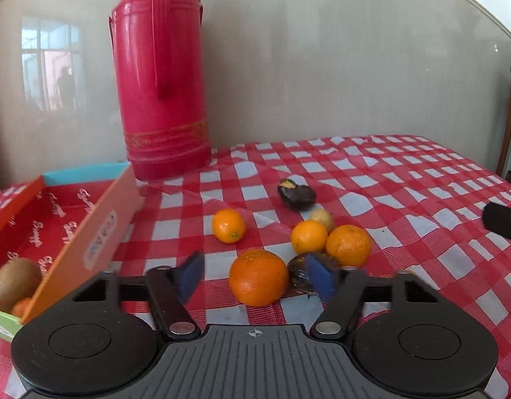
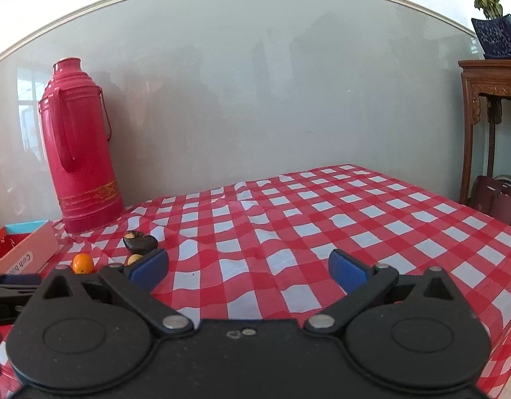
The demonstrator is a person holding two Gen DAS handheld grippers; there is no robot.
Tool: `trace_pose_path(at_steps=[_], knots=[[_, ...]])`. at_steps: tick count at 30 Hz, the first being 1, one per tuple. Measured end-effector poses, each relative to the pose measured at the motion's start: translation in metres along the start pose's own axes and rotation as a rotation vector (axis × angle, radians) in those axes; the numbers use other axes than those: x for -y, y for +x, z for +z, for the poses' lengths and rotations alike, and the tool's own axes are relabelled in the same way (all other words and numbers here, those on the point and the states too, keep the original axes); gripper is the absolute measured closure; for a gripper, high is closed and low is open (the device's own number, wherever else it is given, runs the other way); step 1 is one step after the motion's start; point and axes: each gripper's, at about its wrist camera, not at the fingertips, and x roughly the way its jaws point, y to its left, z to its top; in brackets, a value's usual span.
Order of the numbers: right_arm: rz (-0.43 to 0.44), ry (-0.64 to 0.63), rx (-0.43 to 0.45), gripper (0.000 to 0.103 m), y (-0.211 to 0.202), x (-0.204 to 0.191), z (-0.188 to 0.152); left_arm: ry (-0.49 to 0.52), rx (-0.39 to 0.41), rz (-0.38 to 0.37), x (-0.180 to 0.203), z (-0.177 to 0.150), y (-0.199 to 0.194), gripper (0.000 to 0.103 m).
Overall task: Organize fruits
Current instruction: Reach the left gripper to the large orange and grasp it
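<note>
Left wrist view | we bracket the large round orange (image 1: 258, 277), left gripper (image 1: 255, 276) half-closed, pads not touching | risk: right pad (image 1: 320, 274) nudges the dark wrinkled fruit (image 1: 297, 271), orange rolls | right gripper (image 2: 249, 267) wide, empty

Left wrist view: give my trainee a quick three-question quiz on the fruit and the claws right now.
1. True or false: the box already holds a kiwi.
2. Which fruit sits between the left claw pads: A) the large orange, B) the kiwi, C) a banana?
3. What lies between the right claw pads?

Key: 1 true. 2 A, not yet gripped. 3 Nothing but tablecloth.
</note>
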Motion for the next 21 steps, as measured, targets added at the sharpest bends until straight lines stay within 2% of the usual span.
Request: trace_pose_path(at_steps=[2,5,17,19,20,21], knots=[[0.005,0.002,0.001,0.006,-0.001,0.001,0.0,-0.034,0.004,0.001,-0.003,0.0,0.002,0.042],[0.015,0.007,-0.005,0.006,0.0,0.001,0.001,-0.075,-0.009,0.0,-0.009,0.0,0.004,0.052],[0.043,0.009,-0.013,0.006,0.001,-0.006,0.0,-0.156,-0.018,-0.013,-0.016,-0.005,0.009,0.052],[0.045,0.012,-0.017,0.006,0.002,-0.006,0.0,-0.155,-0.016,-0.017,-0.016,-0.006,0.008,0.057],[0.045,0.014,-0.018,0.006,0.002,-0.006,0.001,-0.157,-0.016,-0.033,-0.015,-0.006,0.008,0.063],[0.045,0.015,-0.016,0.006,0.002,-0.006,0.0,-0.156,-0.014,-0.031,-0.015,-0.007,0.007,0.063]])
